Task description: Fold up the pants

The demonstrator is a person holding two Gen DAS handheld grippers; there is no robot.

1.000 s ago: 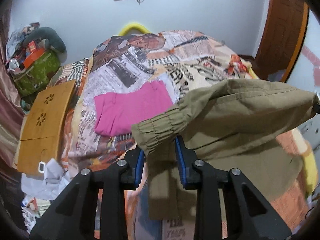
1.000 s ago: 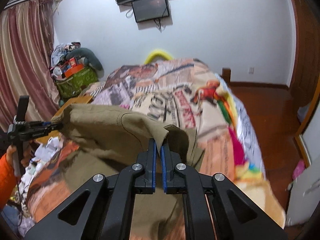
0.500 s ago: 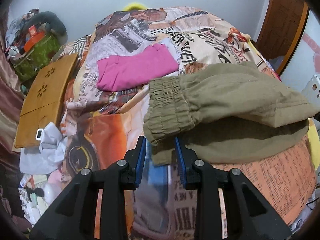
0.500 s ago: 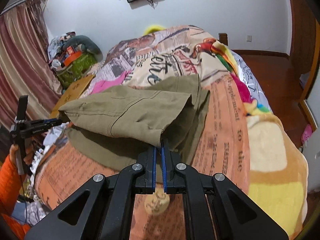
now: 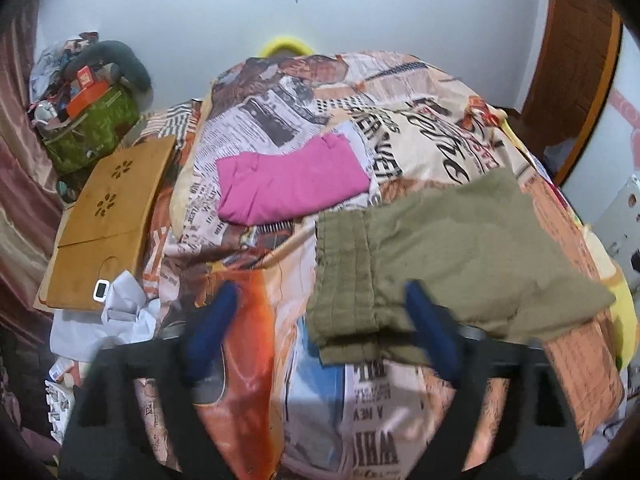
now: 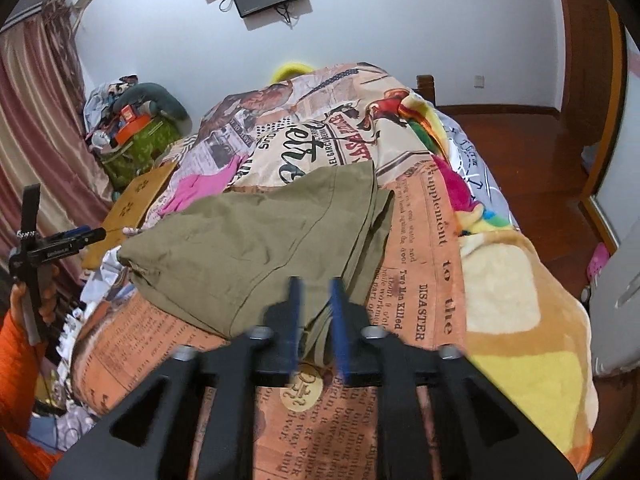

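The olive-green pants (image 5: 452, 248) lie folded in layers on the newspaper-print bedspread (image 5: 280, 360), elastic band toward the left gripper. They also show in the right wrist view (image 6: 256, 240). My left gripper (image 5: 320, 312) is wide open, blurred, its fingers straddling the band end without holding it. My right gripper (image 6: 316, 304) is open, blurred, just short of the pants' near edge. The left gripper also shows at the left of the right wrist view (image 6: 60, 240), off the cloth.
A folded pink garment (image 5: 288, 184) lies on the bed beyond the pants. A wooden lap tray (image 5: 108, 216) and crumpled white cloth (image 5: 108, 320) lie left of the bed. A green bag (image 5: 92, 128) with clutter stands by the curtain. A wooden door (image 5: 572, 52) is at right.
Both grippers have opened and let go of the pants, which now rest flat on the bed. Both have pulled back a little from the cloth.
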